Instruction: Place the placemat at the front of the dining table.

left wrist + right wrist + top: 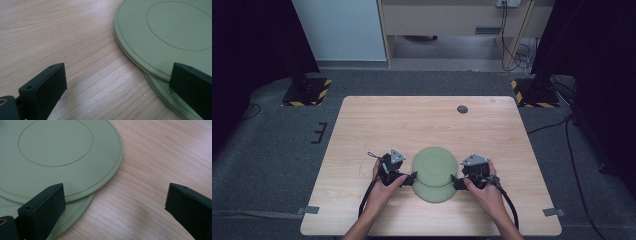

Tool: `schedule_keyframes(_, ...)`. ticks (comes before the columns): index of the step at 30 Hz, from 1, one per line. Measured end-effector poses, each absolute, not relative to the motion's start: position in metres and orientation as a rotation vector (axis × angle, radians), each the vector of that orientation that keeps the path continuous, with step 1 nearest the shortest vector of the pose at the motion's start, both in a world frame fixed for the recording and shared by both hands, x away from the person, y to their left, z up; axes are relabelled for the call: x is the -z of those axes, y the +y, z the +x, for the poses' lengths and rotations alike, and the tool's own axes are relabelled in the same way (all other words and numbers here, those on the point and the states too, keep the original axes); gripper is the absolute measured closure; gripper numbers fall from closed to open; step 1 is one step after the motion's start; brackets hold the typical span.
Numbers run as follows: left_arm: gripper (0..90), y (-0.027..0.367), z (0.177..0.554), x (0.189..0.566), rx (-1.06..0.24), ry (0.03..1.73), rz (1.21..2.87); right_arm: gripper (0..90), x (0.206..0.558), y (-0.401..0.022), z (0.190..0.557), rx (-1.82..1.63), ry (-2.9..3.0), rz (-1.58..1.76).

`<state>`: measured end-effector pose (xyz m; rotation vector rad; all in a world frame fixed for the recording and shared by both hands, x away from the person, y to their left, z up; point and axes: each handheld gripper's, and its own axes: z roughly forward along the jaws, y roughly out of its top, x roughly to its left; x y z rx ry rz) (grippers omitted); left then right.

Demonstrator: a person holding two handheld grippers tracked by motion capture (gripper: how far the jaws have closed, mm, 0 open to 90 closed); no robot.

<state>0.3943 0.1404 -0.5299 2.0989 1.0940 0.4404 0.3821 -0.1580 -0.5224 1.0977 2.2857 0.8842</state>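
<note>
Now your two green plates sit stacked near the table's (362,150) front middle, the top plate (434,166) shifted back so the bottom plate's (434,194) near rim peeks out. Your left claw (411,178) and right claw (455,182) are both spread wide and grasp nothing, one at each side of the stack's edge. Bare wood lies open all around, with wide room toward the far edge.

Bare table (422,120) is lying open fwd of both grippers. Stacked green plates (433,172) are blocking the gap btwn left gripper (410,178) and right gripper (456,181); outer sides are staying unobstructed.
</note>
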Motion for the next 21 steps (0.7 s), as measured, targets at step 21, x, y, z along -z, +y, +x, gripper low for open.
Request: schedule_keyframes(21, 2.6, 0.143, 0.39, 0.526, -0.432, 1.07, 2.089, 9.9, 0.485, -0.169, 0.396, -0.839, 2.365, 1.103)
